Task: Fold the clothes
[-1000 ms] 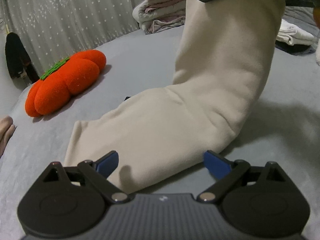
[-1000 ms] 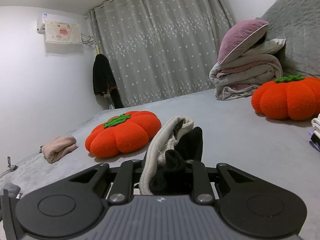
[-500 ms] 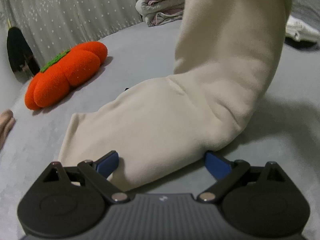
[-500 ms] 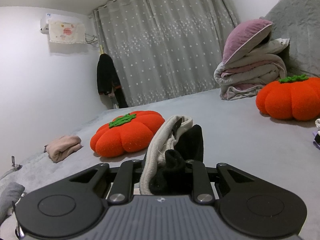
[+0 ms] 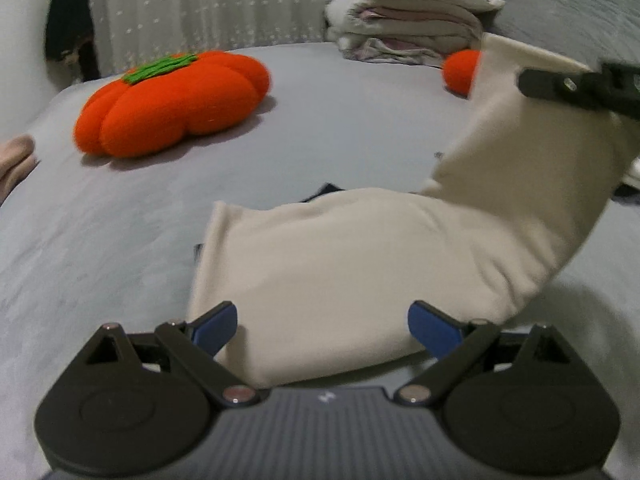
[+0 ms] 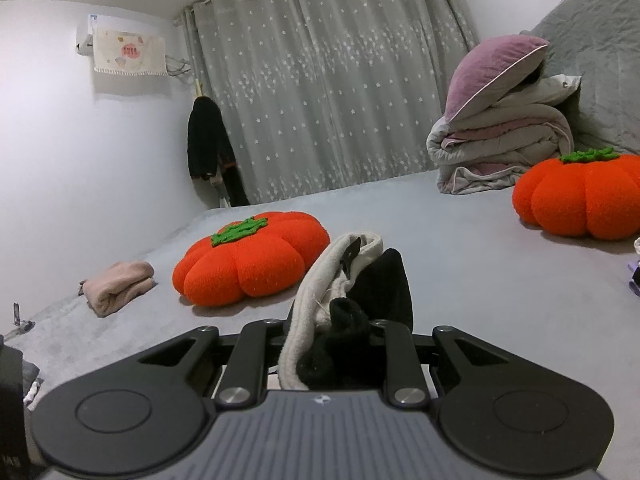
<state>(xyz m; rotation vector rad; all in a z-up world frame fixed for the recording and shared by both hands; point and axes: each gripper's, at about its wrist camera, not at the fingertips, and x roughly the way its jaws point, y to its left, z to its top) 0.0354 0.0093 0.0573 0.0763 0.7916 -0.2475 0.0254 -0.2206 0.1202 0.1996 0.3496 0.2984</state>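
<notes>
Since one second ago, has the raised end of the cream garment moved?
Yes. The raised end of the cream garment, held by the right gripper, came down, seen against the folded bedding.

Cream garment lies on bed, one end lifted.

Two orange pumpkin cushions, stacked bedding, purple pillow, grey star-print curtain, grey bed

Grey starred curtains, white wall
</notes>
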